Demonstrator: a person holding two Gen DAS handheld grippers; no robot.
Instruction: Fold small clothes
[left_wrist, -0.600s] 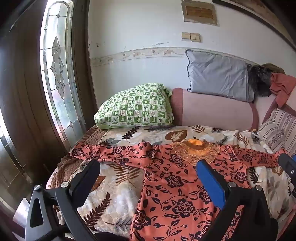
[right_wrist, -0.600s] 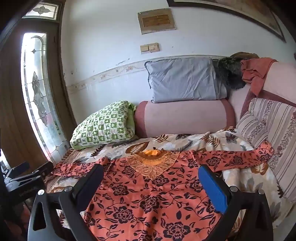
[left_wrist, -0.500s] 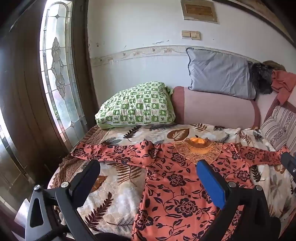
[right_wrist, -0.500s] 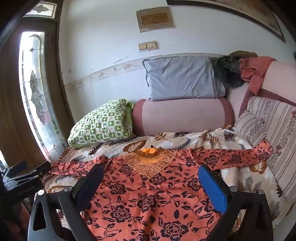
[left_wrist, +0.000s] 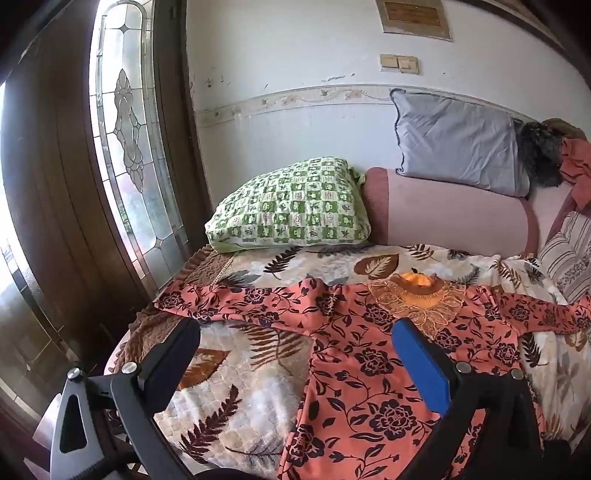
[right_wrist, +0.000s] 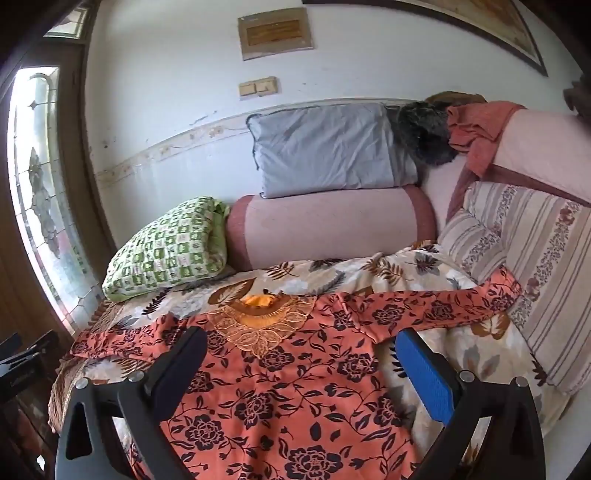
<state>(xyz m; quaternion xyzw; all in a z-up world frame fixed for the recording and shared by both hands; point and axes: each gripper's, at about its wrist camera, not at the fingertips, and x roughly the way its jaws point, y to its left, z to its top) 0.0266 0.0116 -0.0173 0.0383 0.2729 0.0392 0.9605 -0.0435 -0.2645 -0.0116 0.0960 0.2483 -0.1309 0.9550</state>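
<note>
The orange floral dress (left_wrist: 369, 354) lies flat and unfolded on the bed (left_wrist: 236, 391), sleeves spread, ahead of the left hand-held gripper (left_wrist: 295, 354) and right hand-held gripper (right_wrist: 299, 365), both with jaws apart and empty, so all folding is left.

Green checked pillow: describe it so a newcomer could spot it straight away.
Start at the tall leaded-glass window on the left. On the bed just beside it, against the wall, lies the green checked pillow, touching the end of the pink bolster. Unlike the plain grey pillow on top of the bolster, it has green-and-white squares.
</note>
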